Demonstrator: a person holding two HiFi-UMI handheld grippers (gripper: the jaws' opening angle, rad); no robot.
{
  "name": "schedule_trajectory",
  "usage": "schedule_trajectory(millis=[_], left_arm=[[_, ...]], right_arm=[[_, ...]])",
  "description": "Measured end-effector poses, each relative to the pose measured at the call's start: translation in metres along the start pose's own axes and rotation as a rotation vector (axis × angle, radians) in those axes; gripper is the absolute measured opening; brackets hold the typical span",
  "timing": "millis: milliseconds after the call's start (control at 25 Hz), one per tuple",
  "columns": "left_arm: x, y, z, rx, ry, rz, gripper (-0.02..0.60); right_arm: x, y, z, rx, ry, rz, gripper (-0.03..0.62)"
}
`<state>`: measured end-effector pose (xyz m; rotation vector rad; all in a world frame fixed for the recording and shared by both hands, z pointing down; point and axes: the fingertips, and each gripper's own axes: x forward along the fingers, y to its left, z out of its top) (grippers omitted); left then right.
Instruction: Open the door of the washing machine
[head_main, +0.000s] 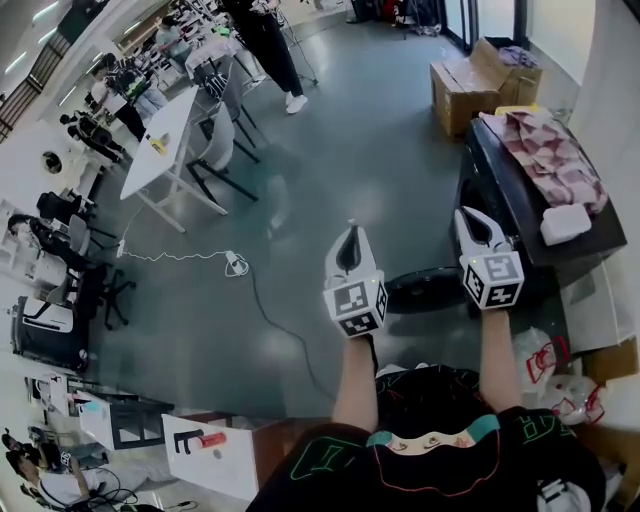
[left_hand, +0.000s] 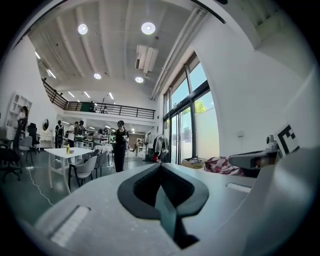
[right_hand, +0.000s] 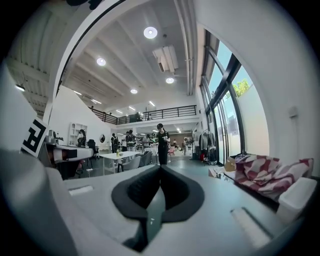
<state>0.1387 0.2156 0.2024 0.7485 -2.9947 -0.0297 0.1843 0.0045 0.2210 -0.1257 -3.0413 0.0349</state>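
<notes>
The dark washing machine (head_main: 500, 205) stands at the right of the head view. On its top lie a red checked cloth (head_main: 552, 152) and a white box (head_main: 565, 222). A dark round shape (head_main: 425, 290) juts out from its front low down; it looks like the door, but I cannot tell how far it stands open. My left gripper (head_main: 350, 235) and right gripper (head_main: 468, 216) hang side by side in the air, both shut and empty. In the gripper views the left gripper (left_hand: 160, 169) and right gripper (right_hand: 160, 170) point level into the hall, with the cloth (right_hand: 265, 170) off to the right.
A cardboard box (head_main: 480, 85) sits beyond the machine. Plastic bags (head_main: 545, 365) lie near its front right. A white table (head_main: 170, 140) with chairs stands at the left, and a cable (head_main: 235, 265) trails over the grey floor. A person (left_hand: 120, 145) stands far off in the hall.
</notes>
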Motion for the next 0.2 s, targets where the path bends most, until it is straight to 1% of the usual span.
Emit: schedule_trajectory(millis=[200], left_arm=[[0.0096, 0.0041, 0.0016, 0.007, 0.006, 0.018, 0.009]], right_arm=[[0.0084, -0.0001, 0.0098, -0.03, -0.018, 0.017, 0.003]])
